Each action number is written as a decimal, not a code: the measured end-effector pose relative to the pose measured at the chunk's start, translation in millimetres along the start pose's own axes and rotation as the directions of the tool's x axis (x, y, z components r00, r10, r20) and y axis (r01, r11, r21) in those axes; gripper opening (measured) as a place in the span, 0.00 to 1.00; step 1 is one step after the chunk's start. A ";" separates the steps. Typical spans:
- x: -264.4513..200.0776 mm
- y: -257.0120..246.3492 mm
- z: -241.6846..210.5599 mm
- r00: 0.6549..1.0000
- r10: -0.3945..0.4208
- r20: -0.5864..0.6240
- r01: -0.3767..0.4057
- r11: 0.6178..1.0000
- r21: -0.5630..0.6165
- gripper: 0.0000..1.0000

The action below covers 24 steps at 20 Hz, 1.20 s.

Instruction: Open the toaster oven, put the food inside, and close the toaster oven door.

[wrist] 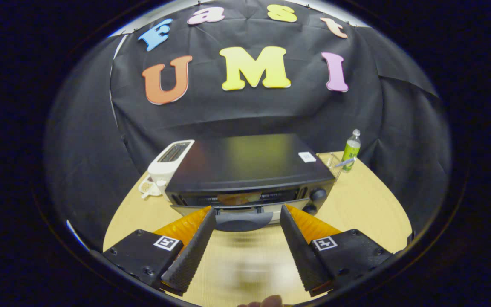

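toaster oven (249, 170) mid-tabletop (365, 200), door handle (244, 221) just ahead, between the fingers | gripper (247, 219) fingers apart, gripping nothing | white toaster (169, 162) touching oven's left | green bottle (350, 150) far right

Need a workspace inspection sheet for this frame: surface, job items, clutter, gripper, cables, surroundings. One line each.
Surface: light wooden table, bare between the jaws.
Job's things: black toaster oven just ahead of the jaws, its door handle facing them; something orange-brown shows behind the door glass, too blurred to tell; door state unclear.
Clutter: white slot toaster beside the oven; small white dish in front of the toaster; green bottle at the far corner, a clear container next to it.
Grippers: gripper open, jaws apart either side of the handle, touching nothing.
Cables: nothing seen.
Surroundings: black cloth wall behind the table.
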<state>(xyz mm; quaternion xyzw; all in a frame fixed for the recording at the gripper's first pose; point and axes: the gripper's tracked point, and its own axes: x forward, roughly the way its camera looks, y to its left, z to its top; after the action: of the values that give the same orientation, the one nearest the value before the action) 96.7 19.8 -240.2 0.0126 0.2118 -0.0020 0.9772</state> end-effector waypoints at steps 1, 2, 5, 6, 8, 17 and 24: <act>-10.2 -1.5 17.6 1.000 0.005 0.028 -0.005 1.000 0.000 0.98; -20.7 0.8 34.2 0.998 0.008 0.062 -0.008 1.000 0.000 0.98; -48.0 -2.0 88.8 0.986 0.016 0.169 -0.016 1.000 -0.002 0.98; -58.9 -1.6 102.8 0.979 0.027 0.200 -0.026 1.000 -0.004 0.98; -77.4 -2.3 119.9 0.970 0.037 0.239 -0.035 0.999 -0.012 0.98; -175.4 12.4 152.4 0.917 0.086 0.390 -0.066 0.996 -0.065 1.00; -213.8 4.5 131.1 0.914 0.081 0.398 -0.072 0.997 -0.039 1.00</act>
<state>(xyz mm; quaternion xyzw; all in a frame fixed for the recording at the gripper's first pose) -43.5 20.7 -32.3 0.0088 0.0074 0.0361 0.9993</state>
